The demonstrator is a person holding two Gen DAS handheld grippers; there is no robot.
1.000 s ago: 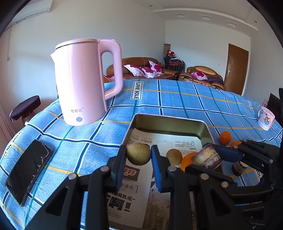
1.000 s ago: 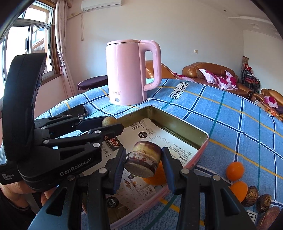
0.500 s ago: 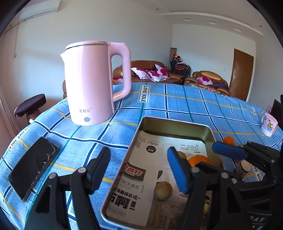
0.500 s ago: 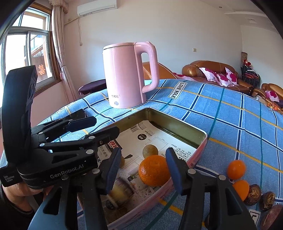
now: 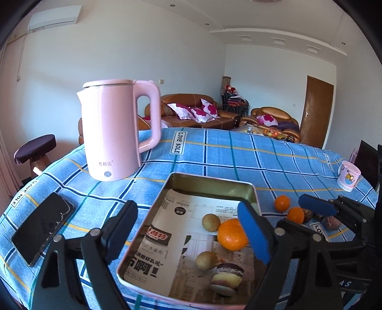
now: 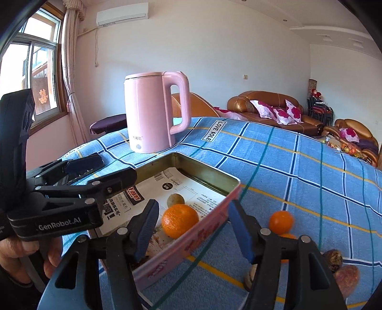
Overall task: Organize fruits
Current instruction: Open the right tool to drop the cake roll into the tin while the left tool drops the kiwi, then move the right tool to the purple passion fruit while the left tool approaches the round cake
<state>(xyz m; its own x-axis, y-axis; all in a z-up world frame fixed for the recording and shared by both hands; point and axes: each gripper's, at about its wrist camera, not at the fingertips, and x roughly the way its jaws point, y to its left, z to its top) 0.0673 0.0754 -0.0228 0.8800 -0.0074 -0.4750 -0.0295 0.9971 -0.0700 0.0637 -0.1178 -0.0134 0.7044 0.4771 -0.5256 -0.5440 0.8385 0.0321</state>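
pink kettle [image 5: 114, 131] upright on blue checked tablecloth [image 5: 226, 157], handle to the right. dark phone [image 5: 43, 227] flat on the cloth nearer the edge. small pink mug [image 5: 348, 175] far right. beyond: brown sofa [image 5: 191, 114] with flowered cushions, wooden door [image 5: 315, 112], purple stool [image 5: 34, 149], air conditioner [image 6: 121, 13], window [image 6: 31, 69].

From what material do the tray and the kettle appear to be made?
Tray: probably thin metal; its inner walls show a dull gold sheen, its outer side is printed pink. Kettle: outside looks like smooth matte pink plastic, with soft highlights only; its inside is not visible.
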